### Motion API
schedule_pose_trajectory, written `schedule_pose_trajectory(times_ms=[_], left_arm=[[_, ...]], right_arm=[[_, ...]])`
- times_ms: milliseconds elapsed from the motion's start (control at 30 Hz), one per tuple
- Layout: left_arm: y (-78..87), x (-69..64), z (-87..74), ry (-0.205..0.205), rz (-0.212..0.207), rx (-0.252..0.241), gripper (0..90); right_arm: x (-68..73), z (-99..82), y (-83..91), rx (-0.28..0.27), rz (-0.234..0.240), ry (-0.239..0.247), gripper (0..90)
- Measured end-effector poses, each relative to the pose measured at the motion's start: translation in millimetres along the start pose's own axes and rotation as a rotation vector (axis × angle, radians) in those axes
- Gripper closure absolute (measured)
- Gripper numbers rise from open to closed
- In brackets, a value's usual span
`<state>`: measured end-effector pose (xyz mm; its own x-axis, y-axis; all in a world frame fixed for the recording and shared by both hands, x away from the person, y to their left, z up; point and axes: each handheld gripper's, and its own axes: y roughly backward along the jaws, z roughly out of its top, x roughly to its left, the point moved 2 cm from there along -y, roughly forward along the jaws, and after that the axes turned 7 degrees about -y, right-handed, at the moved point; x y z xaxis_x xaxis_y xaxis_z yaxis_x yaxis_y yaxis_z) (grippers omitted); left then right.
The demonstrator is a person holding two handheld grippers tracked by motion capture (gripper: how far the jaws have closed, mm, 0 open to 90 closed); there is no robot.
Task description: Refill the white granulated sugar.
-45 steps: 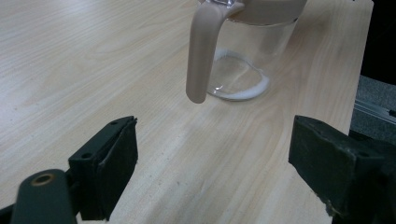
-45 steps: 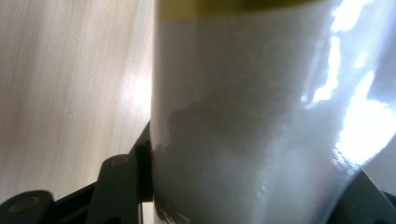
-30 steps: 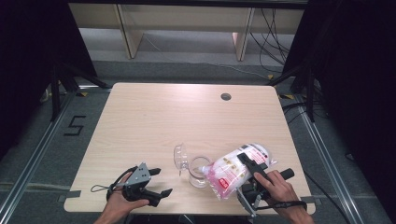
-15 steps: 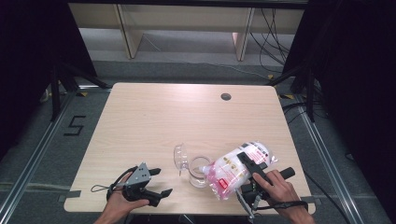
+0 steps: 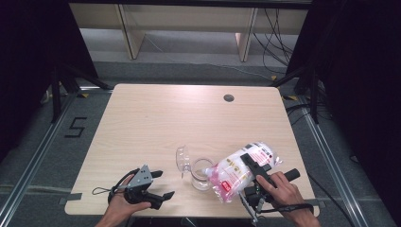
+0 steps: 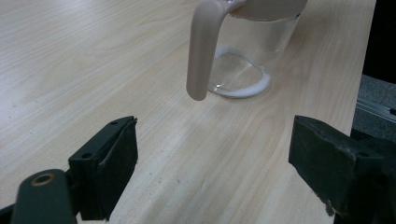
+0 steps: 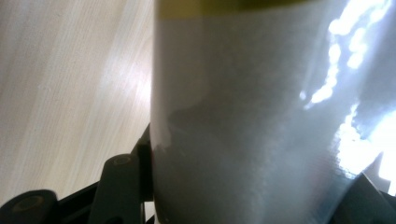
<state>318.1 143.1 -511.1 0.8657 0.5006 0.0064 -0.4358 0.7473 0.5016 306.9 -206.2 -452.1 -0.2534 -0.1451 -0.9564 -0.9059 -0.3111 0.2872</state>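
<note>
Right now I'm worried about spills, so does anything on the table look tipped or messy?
Nothing has spilled on the table. The bag is tilted on purpose in the right claw, its lower end at the rim of the glass jar. A thin white layer sits inside the jar's bottom, and its lid hangs open.

The left hand (image 5: pixel 120 204) comes in from the bottom edge and holds the left gripper (image 5: pixel 158 188) low and roughly level, pointing right, its jaws standing wide apart with nothing between them. The right hand (image 5: pixel 279 189) wraps the right gripper (image 5: pixel 253 165) from behind, angled up and to the left; its jaws appear pressed against the bag (image 5: pixel 239 171), though the close view is blurred.
</note>
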Motion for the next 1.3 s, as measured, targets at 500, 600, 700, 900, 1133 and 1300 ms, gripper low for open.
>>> schedule_pose_trajectory(times_ms=[500,600,700,900,1133,1300], left_arm=[[-0.3,0.3,-0.7,0.005,0.001,0.006,15.3],[-0.8,0.1,-0.8,0.006,-0.001,0.004,15.4],[-1.0,1.0,-1.1,0.002,-0.001,0.011,15.3],[-0.5,0.1,-0.8,0.013,0.002,0.002,15.3],[0.1,0.4,-0.5,0.006,-0.003,0.006,15.3],[0.1,0.3,-0.6,0.008,-0.003,0.006,15.4]], right_arm=[[-2.6,1.2,-0.6,0.001,-0.008,0.076,48.7],[-1.8,1.7,0.1,0.015,-0.015,0.08,48.8],[-2.5,1.8,0.6,0.021,-0.008,0.077,48.9],[-3.9,2.0,-0.5,0.001,-0.018,0.094,49.1],[-5.8,1.5,-0.3,-0.004,-0.022,0.104,49.3],[-3.8,-0.3,0.8,0.023,-0.007,0.085,49.4]])
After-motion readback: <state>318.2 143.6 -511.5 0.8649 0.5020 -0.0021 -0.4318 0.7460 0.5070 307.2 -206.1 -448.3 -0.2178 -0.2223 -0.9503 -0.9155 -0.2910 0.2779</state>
